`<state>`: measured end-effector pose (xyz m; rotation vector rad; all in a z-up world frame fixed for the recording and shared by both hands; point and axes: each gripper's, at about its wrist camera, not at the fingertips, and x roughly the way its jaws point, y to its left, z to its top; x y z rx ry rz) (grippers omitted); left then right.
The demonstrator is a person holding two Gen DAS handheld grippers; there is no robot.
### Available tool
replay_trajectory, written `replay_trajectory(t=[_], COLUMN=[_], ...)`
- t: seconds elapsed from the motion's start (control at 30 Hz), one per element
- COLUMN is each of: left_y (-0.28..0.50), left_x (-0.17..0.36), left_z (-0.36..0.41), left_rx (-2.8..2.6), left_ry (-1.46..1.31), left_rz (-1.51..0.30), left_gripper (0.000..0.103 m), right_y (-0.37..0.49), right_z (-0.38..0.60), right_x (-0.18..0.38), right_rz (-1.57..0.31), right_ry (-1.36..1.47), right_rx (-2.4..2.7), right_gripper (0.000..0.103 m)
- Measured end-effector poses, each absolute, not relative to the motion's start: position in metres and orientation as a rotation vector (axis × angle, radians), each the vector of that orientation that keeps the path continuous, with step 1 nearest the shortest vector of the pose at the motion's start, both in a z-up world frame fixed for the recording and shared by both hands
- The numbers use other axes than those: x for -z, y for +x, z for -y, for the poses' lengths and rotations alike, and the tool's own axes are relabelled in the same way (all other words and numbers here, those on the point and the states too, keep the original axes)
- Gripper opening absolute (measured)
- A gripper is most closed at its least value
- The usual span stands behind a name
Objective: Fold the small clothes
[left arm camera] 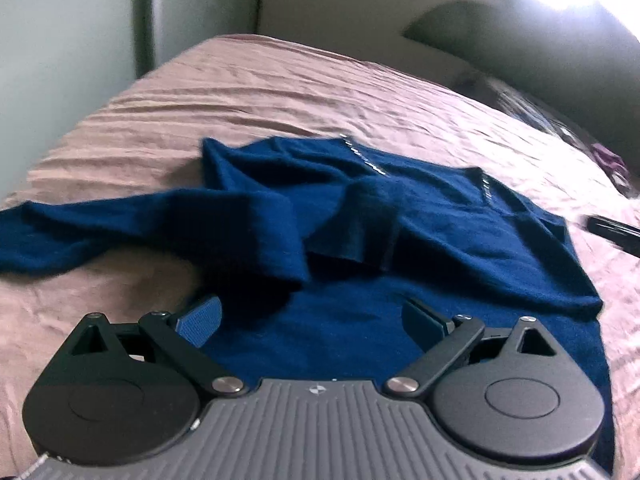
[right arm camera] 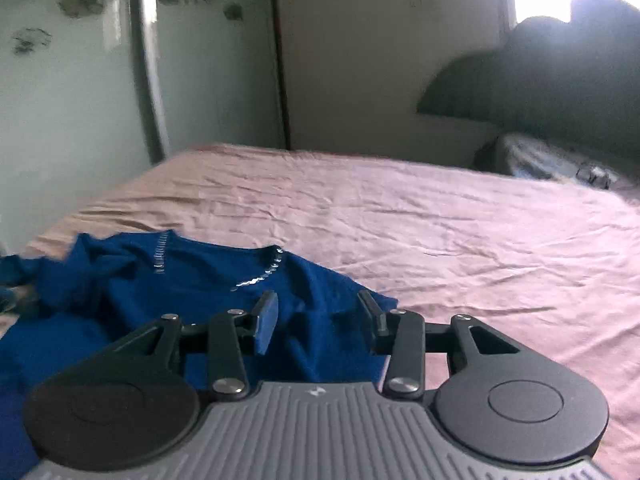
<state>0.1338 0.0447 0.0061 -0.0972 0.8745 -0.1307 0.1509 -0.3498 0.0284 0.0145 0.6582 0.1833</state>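
The blue sweater (left arm camera: 400,216) lies rumpled on the bed (left arm camera: 240,92), soft and limp, so grip its hem or a sleeve cuff; your left gripper (left arm camera: 310,322) hovers wide open, your right gripper (right arm camera: 316,320) part-open, both empty.

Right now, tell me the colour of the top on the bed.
Dark blue top, clearest in the left wrist view.

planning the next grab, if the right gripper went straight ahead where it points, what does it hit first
Most likely the blue sweater: the right gripper aims down at its near edge, jaws open and empty. Depth is unclear.
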Motion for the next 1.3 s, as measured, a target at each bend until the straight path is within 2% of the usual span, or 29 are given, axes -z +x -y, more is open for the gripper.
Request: replay_trajectory(t=[0.13, 0.23, 0.33, 0.5, 0.57, 0.6, 0.63, 0.7, 0.77, 0.83, 0.93, 1.0, 1.1, 1.2, 1.27, 1.3], left_y=[0.130, 0.129, 0.134, 0.136, 0.133, 0.131, 0.129, 0.126, 0.125, 0.125, 0.124, 0.121, 0.116, 0.113, 0.111, 0.110], left_x=[-0.005, -0.005, -0.004, -0.002, -0.001, 0.000, 0.001, 0.002, 0.003, 0.005, 0.006, 0.008, 0.010, 0.010, 0.010, 0.010], left_z=[-0.042, -0.050, -0.054, -0.047, -0.047, -0.048, -0.051, -0.059, -0.066, -0.075, -0.091, -0.101, -0.113, -0.127, -0.134, -0.137], left_rx=[0.128, 0.091, 0.106, 0.160, 0.160, 0.150, 0.135, 0.094, 0.058, 0.040, 0.039, 0.034, 0.005, -0.025, -0.031, -0.030], left_ry=[-0.046, -0.034, -0.056, -0.087, -0.072, -0.061, -0.051, -0.033, -0.020, -0.041, -0.117, -0.154, -0.163, -0.191, -0.227, -0.239], left_rz=[-0.864, -0.839, -0.840, -0.856, -0.856, -0.856, -0.854, -0.839, -0.831, -0.836, -0.858, -0.872, -0.874, -0.872, -0.874, -0.874], left_gripper=[0.098, 0.098, 0.098, 0.097, 0.098, 0.098, 0.098, 0.098, 0.098, 0.098, 0.098, 0.098, 0.098, 0.098, 0.098, 0.098], right_y=[0.185, 0.174, 0.149, 0.143, 0.152, 0.155, 0.157, 0.146, 0.131, 0.127, 0.134, 0.136, 0.151, 0.175, 0.181, 0.179], right_z=[0.359, 0.368, 0.369, 0.327, 0.310, 0.305, 0.302, 0.284, 0.262, 0.244, 0.215, 0.200, 0.178, 0.164, 0.158, 0.153], right_x=[0.009, -0.002, -0.024, -0.020, -0.004, 0.003, 0.002, -0.015, -0.035, -0.044, -0.027, -0.019, 0.004, 0.024, 0.032, 0.031], right_rz=[-0.812, -0.680, -0.601, -0.726, -0.839, -0.846, -0.801, -0.660, -0.571, -0.623, -0.751, -0.817, -0.875, -0.899, -0.918, -0.923], right_ry=[-0.052, -0.222, -0.049, 0.053, -0.053, -0.145, -0.233, -0.313, -0.210, 0.044, 0.404, 0.533, 0.674, 0.667, 0.654, 0.642], right_rx=[0.026, 0.398, 0.207, -0.249, -0.223, -0.113, 0.044, 0.231, 0.045, -0.246, -0.550, -0.623, -0.657, -0.614, -0.599, -0.595], right_gripper=[0.042, 0.044, 0.044, 0.045, 0.053, 0.060, 0.093, 0.093, 0.093, 0.092, 0.091, 0.086, 0.071, 0.058, 0.031, 0.025])
